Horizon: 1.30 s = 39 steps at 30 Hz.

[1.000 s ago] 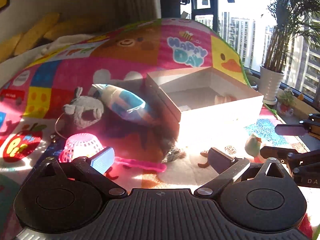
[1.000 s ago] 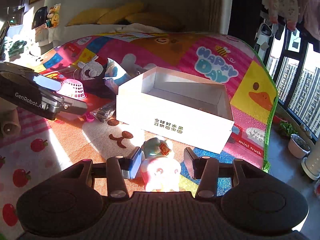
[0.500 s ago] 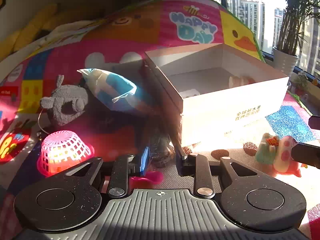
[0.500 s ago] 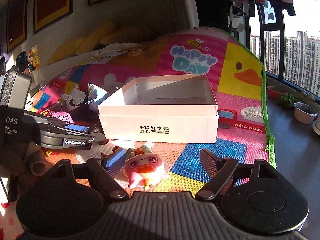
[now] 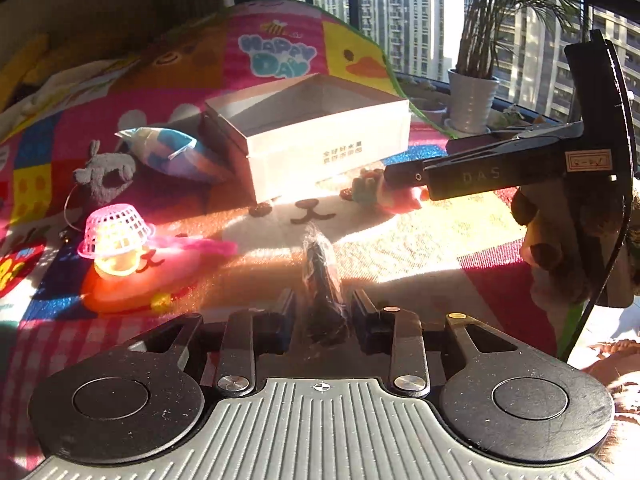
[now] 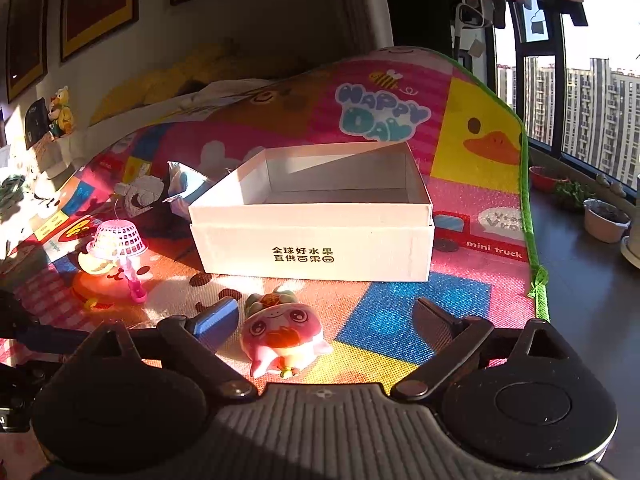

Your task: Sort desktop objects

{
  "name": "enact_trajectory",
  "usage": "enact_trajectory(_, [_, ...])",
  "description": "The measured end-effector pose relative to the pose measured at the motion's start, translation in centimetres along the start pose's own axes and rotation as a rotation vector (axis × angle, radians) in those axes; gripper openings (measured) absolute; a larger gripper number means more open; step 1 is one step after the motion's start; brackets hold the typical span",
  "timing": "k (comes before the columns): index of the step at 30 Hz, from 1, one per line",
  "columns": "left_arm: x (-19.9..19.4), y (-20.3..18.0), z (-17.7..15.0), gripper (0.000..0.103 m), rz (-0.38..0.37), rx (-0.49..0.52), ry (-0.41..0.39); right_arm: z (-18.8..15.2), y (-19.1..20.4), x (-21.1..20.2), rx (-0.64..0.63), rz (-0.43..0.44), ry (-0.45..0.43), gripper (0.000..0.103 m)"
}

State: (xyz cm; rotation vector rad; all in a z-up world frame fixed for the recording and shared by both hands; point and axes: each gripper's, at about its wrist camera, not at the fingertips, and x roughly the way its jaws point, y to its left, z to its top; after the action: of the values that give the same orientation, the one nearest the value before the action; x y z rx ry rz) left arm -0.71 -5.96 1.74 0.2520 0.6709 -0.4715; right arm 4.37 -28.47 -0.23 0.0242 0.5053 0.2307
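Crinkled clear plastic around a dark object is what your left gripper (image 5: 322, 312) has closed on: the small wrapped packet (image 5: 322, 280) stands pinched between its fingers, on the near side of the white box (image 6: 320, 236). Your right gripper (image 6: 324, 316) hangs spread wide and holds nothing, with the pink cartoon figurine (image 6: 282, 330) lying between its fingers, also just in front of the box, and none of the pads seems to touch it.

So the step in hand looks like a double pick for sorting. Next, you likely need to carry the packet up over the box's near wall and let go inside, while the right closes squarely on the figurine's round body, which may slip if caught off-centre.

Left of the box sit an upturned pink basket (image 6: 116, 238) on a toy, then a grey plush (image 5: 104, 178) and a blue-and-white pouch (image 5: 172, 154). All of it rests on a bright cartoon play mat (image 6: 404, 308). Beyond the box, to its right, stand potted plants and windows with tower blocks; framed pictures hang on the wall behind.
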Motion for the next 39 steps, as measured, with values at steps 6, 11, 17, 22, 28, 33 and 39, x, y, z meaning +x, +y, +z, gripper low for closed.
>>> enact_trajectory(6, [0.7,1.9,-0.6,0.090,0.205,0.013,0.010,-0.2,1.0,-0.9,-0.052,-0.005,0.006,0.103])
enact_trajectory(11, [1.8,4.9,-0.1,0.097,0.392,-0.022,0.006,-0.7,2.4,-1.5,-0.168,0.012,0.076,0.103])
enact_trajectory(17, [1.0,8.0,0.2,0.102,0.435,-0.184,-0.021,-0.5,1.5,0.3,-0.248,-0.129,0.138,0.103])
enact_trajectory(22, [-0.9,9.7,-0.1,0.103,0.348,-0.339,-0.065,0.4,0.4,-0.1,-0.186,-0.108,0.106,0.103])
enact_trajectory(28, [-1.6,8.3,-0.1,0.103,0.225,-0.339,-0.081,1.4,2.3,0.4,-0.161,0.034,0.111,0.103])
enact_trajectory(33, [-1.2,5.0,0.3,0.103,0.118,-0.233,-0.074,1.8,3.4,2.5,-0.161,0.091,0.164,0.079])
enact_trajectory(39, [-0.2,2.0,0.8,0.103,0.066,-0.158,-0.053,1.2,2.3,1.8,-0.120,0.091,0.210,0.044])
